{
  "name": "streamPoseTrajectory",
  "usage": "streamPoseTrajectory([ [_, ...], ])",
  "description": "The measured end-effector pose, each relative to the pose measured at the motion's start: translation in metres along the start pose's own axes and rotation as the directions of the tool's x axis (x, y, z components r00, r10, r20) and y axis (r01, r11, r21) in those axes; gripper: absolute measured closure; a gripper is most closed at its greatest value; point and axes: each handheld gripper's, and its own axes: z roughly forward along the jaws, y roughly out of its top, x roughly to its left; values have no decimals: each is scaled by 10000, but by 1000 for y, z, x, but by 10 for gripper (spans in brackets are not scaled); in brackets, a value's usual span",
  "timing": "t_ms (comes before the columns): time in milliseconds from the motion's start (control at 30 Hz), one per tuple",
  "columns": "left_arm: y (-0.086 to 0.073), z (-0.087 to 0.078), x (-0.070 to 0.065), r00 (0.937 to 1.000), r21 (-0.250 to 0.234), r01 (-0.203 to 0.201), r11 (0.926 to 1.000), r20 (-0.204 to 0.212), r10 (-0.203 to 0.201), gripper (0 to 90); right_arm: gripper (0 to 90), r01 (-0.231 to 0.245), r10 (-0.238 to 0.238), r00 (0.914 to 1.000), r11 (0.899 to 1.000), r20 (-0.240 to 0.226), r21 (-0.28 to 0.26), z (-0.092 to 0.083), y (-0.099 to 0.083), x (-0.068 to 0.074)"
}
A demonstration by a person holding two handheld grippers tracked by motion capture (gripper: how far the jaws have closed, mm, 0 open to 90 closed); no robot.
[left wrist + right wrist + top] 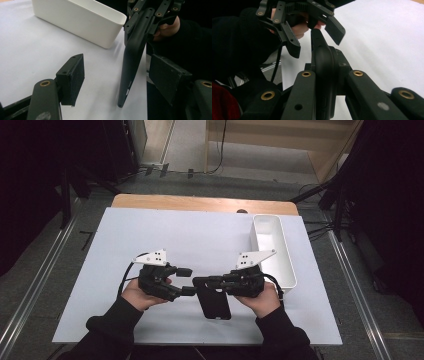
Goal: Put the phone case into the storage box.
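A white sheet covers the tabletop [150,235], which stands on a grey floor with dark stands around it; a long white bin [272,247] lies at about 2 o'clock on the sheet. Just below the middle, toward 6 o'clock, a black phone case [216,300] is held up off the sheet between the two hands.

The right tongs [212,281] are clenched on one end of the case [322,65], their pads pressing on both faces. In the left gripper view the case [131,65] hangs on edge, thin side forward, with its lower end clear of the sheet. The left tongs [186,281] are released: their pads [72,77] stand on either side of the free end of the case and do not press on it.

The case looks light and thin, a stiff-looking shell with some give likely along its length, and its smooth matte skin could slip in a loose pinch. The flat faces near an end or a rim edge seem the best hold; a grip across the middle might bow it. With one end held already, the left tongs would do well to close on the opposite end, flat on both faces.
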Motion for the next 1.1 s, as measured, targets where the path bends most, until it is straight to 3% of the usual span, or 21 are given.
streamPoseTrajectory([
  [133, -1, 2, -1, 9998, 334, -77, 9994, -155, 82, 301, 799, 59, -59, 9999, 10000, -92, 5, 2, 0, 1],
  [267, -2, 4, -2, 9998, 447, -195, 9988, -27, 196, 341, 800, -74, 74, 9998, 10000, -196, 0, 2, 0, 0],
  [500, -1, 4, -2, 10000, 532, 69, 9986, -20, -68, 430, 799, -123, 126, 9992, 9999, -378, 84, 7, -2, 0],
  [667, -1, 4, -1, 9988, 614, 196, 9979, 430, -223, 559, 800, -95, 98, 9986, 9999, -519, 55, 8, -2, -1],
  [767, -1, 6, -1, 9973, 909, 404, 9950, 569, -456, 584, 799, -153, 152, 9982, 9999, -586, -13, 8, -2, -1],
  [1100, 0, 4, -1, 9955, 802, 250, 9965, 890, -321, 756, 800, -188, 198, 9972, 9997, -718, 148, 11, -2, 0],
])
